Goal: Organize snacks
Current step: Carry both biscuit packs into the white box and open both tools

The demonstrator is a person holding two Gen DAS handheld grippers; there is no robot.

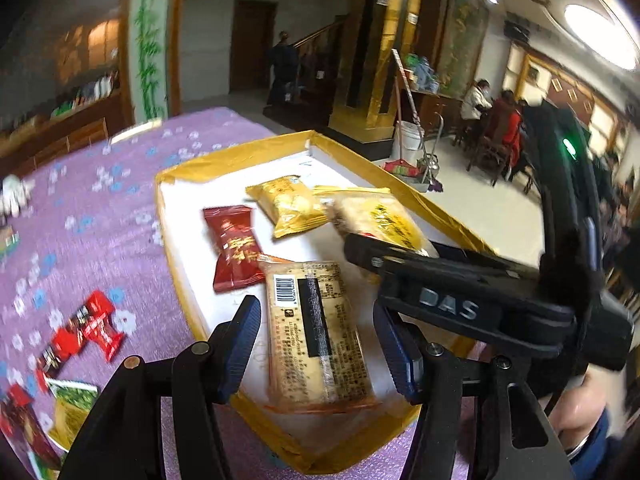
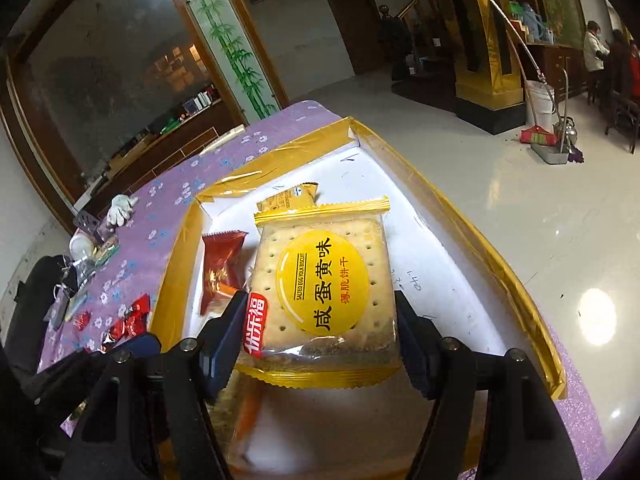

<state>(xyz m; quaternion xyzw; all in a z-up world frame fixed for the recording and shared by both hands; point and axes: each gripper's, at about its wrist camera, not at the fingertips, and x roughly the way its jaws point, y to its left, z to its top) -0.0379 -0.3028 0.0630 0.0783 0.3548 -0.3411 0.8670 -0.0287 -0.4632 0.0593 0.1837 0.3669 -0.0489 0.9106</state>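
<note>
STEP: we carry the biscuit packet (image 2: 322, 280), clamped in the right gripper (image 2: 320, 324), at frame centre over the tray (image 2: 520, 276) | LEFT: left gripper (image 1: 316, 352) parted, empty | NEXT: lower onto bare tray floor, release.

A purple flower-patterned tablecloth (image 1: 120, 184) bears a gold-rimmed white tray (image 1: 192, 168) holding red and yellow snack packets (image 1: 234, 248).

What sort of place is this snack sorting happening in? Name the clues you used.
Probably a restaurant or banquet hall. People sit at tables across a glossy tiled floor, beside gold-clad pillars, and a broom and bucket stand by one pillar.
</note>
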